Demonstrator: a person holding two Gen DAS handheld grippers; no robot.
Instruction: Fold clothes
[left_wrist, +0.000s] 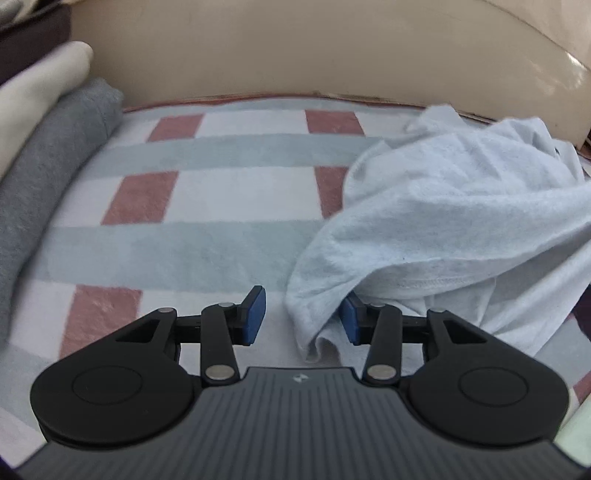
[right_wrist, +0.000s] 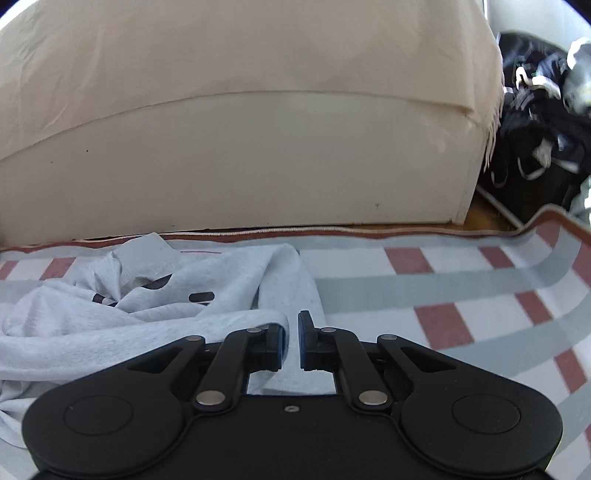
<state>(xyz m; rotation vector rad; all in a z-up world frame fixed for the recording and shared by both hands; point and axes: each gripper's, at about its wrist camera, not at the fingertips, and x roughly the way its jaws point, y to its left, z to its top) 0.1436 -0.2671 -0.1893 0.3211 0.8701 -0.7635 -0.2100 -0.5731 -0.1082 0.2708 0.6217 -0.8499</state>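
A crumpled pale blue shirt (left_wrist: 461, 206) lies on a checked blanket (left_wrist: 229, 184). In the left wrist view my left gripper (left_wrist: 301, 319) is open, and a fold of the shirt's hem hangs between its blue pads and drapes over the right one. In the right wrist view the same shirt (right_wrist: 122, 314), with dark print marks, lies at the left. My right gripper (right_wrist: 291, 341) has its pads nearly together, with a narrow gap, and a rolled edge of the shirt lies against the left pad. Whether cloth is pinched is unclear.
Folded grey (left_wrist: 48, 177) and cream (left_wrist: 40, 88) garments are stacked at the left in the left wrist view. A beige sofa base (right_wrist: 240, 155) stands right behind the blanket's far edge. Dark bags (right_wrist: 535, 122) sit at the far right on a wooden floor.
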